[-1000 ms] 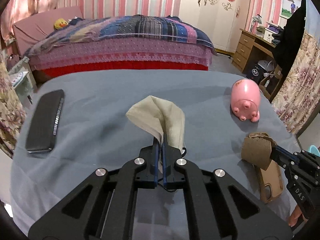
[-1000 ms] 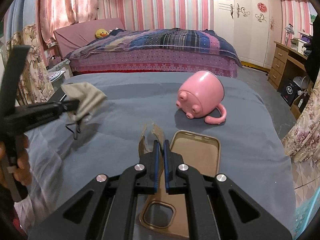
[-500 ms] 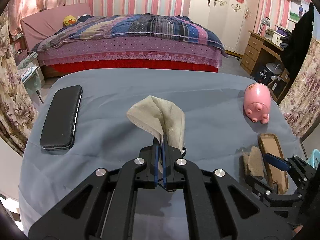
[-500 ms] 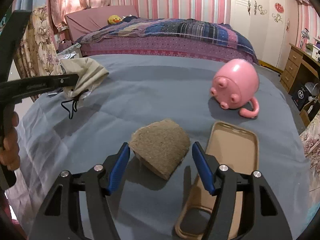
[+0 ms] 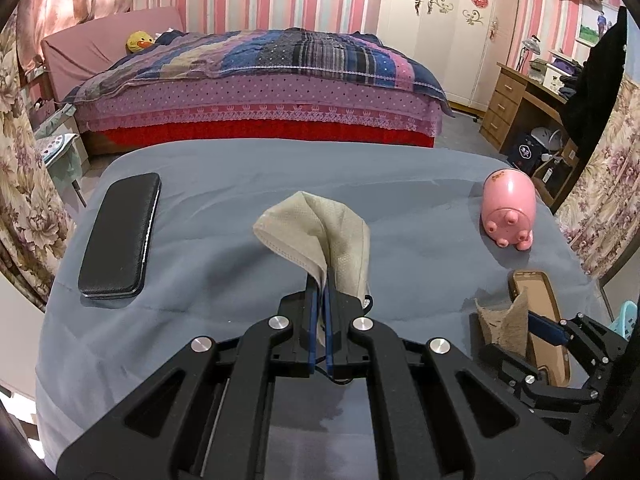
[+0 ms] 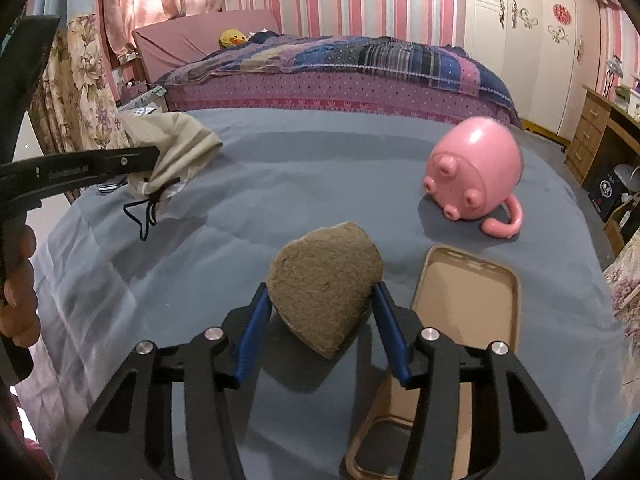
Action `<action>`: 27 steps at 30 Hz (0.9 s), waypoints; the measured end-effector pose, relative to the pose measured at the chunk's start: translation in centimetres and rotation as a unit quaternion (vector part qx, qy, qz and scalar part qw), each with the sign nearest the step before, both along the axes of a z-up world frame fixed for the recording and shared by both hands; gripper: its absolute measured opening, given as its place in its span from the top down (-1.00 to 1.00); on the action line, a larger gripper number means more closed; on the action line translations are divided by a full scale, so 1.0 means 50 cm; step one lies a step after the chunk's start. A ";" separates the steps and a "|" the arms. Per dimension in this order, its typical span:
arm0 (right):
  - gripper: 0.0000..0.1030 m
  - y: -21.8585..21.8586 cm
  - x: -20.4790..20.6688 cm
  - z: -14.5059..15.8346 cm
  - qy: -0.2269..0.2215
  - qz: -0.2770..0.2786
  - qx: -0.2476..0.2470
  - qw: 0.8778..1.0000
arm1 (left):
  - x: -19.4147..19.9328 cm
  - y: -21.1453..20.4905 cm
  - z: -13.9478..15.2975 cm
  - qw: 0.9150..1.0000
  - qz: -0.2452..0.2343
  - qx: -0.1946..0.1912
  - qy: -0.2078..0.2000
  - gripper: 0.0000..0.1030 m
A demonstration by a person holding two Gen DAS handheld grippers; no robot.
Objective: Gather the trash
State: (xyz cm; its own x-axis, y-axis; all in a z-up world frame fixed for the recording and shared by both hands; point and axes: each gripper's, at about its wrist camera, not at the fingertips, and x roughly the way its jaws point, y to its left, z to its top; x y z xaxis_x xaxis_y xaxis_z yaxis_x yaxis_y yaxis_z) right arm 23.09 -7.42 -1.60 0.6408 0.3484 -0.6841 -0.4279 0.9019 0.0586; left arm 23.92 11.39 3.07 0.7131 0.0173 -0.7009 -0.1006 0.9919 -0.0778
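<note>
Pinching a crumpled beige face mask (image 5: 320, 236) was the left gripper (image 5: 319, 312), its blue pads pressed tight together on the fabric so the mask stood up above the grey blanket (image 5: 240, 200), with a black ear loop dangling off it in the right wrist view. Over on the other side sat the second bit of trash, a rough brown scrap (image 6: 326, 280) that looked like cardboard or a fibre pad, lying on the blanket right between the blue fingers (image 6: 256, 320) of the right gripper (image 6: 320, 304). Those jaws were closing in on it, but from what I could see the pads weren't properly squeezing it, more like just brushing its edges, so I'd call them spread with the scrap in the gap. Just beside the scrap, on its right, lay a tan phone case (image 6: 464, 292), open side up. Further back on that side was a pink pig mug (image 6: 474, 176) tipped over on its side, handle resting on the blanket. Way over on the left edge in the left wrist view lay a black phone (image 5: 120, 240), well apart from everything else. A hand (image 6: 18, 280) held the left gripper's handle. Behind it all stood a bed (image 5: 256, 80) with a patchwork quilt and a yellow duck plush (image 5: 138, 42) by the headboard.
</note>
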 end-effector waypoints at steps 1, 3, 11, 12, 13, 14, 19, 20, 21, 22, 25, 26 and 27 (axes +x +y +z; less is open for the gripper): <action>0.01 -0.005 -0.002 0.005 -0.003 -0.002 0.002 1.000 | -0.001 -0.004 0.003 1.000 -0.001 0.002 -0.002 0.98; 0.01 -0.021 -0.010 0.023 -0.010 -0.010 0.007 1.000 | -0.004 -0.007 0.008 1.000 -0.001 0.002 -0.006 0.98; 0.01 -0.110 -0.048 0.090 -0.044 -0.053 0.008 0.998 | -0.021 -0.071 0.044 0.999 -0.030 0.002 -0.026 0.98; 0.01 -0.130 -0.059 0.097 -0.050 -0.063 0.002 0.997 | -0.022 -0.084 0.049 0.999 -0.038 -0.001 -0.028 0.98; 0.01 -0.144 -0.065 0.102 -0.054 -0.069 -0.001 0.996 | -0.023 -0.096 0.051 0.999 -0.045 -0.005 -0.030 0.98; 0.01 -0.163 -0.075 0.107 -0.058 -0.079 -0.004 0.995 | -0.025 -0.112 0.054 0.998 -0.053 -0.008 -0.031 0.98; 0.01 -0.269 -0.129 0.138 -0.081 -0.131 -0.028 0.988 | -0.033 -0.203 0.064 0.995 -0.095 0.001 -0.036 0.98; 0.01 -0.290 -0.142 0.143 -0.085 -0.141 -0.034 0.986 | -0.036 -0.224 0.065 0.994 -0.104 0.005 -0.037 0.98; 0.01 -0.310 -0.149 0.147 -0.088 -0.147 -0.037 0.985 | -0.039 -0.247 0.065 0.993 -0.113 0.009 -0.038 0.98; 0.01 -0.334 -0.163 0.153 -0.092 -0.157 -0.044 0.982 | -0.042 -0.269 0.065 0.992 -0.122 0.012 -0.038 0.98; 0.01 -0.395 -0.189 0.167 -0.101 -0.181 -0.055 0.977 | -0.053 -0.327 0.062 0.989 -0.143 0.013 -0.038 0.98; 0.01 -0.418 -0.200 0.171 -0.103 -0.191 -0.057 0.975 | -0.055 -0.343 0.060 0.988 -0.148 0.014 -0.038 0.98; 0.01 -0.447 -0.212 0.173 -0.103 -0.202 -0.059 0.972 | -0.060 -0.364 0.059 0.987 -0.155 0.014 -0.040 0.97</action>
